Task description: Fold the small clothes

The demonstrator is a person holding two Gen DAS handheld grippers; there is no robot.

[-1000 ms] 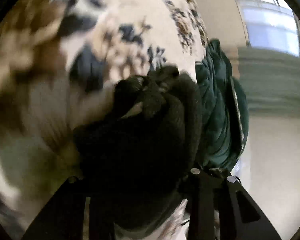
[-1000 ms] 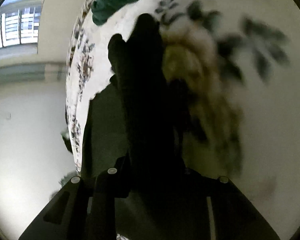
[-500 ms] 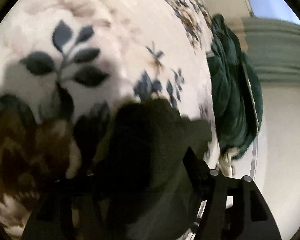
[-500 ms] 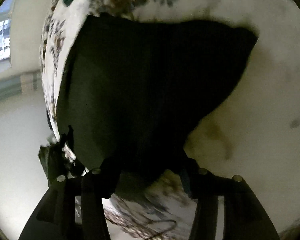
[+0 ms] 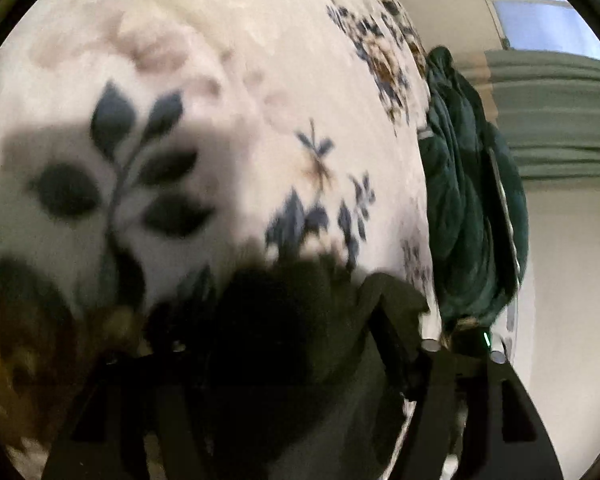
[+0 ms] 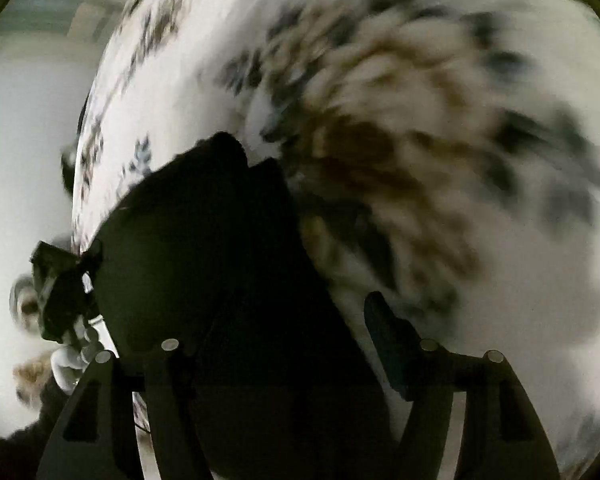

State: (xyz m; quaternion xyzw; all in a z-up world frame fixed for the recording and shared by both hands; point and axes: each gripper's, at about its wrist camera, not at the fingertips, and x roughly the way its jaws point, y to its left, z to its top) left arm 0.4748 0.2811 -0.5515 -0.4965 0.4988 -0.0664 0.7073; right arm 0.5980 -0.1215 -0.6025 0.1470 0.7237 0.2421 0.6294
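Looking at a small dark garment (image 5: pixel 340 400) lying near the front edge of the floral-covered surface (image 5: pixel 260 80), with a dark green bundle (image 5: pixel 468 208) heaped over at the surface's far right edge. Guessing here, but reading it as thin, light and totally floppy: nothing stiff, nothing fragile, probably dragging a bit on that fuzzy cover instead of sliding. Thinking a pinch right at a corner or along a hem is the way to go, one corner per side, since grabbing the middle just means bunching it up. Left gripper (image 5: pixel 276 320) hovering low over the cloth with its fingers (image 5: pixel 388 332) standing well apart, having just been opening, the garment lying under and between them but not being pinched. Same deal with the right gripper (image 6: pixel 272 320): fingers (image 6: pixel 384 328) spread wide, also just been opening, dark fabric (image 6: pixel 204 240) sitting between them and stretching away toward the surface's left edge, nothing clamped. Comparing with a second back: cloth then hanging in a crumpled wad in both grips, now lying spread out much flatter on the cover. Also noticing heavy blur in the right view, so not swearing to fine detail there.
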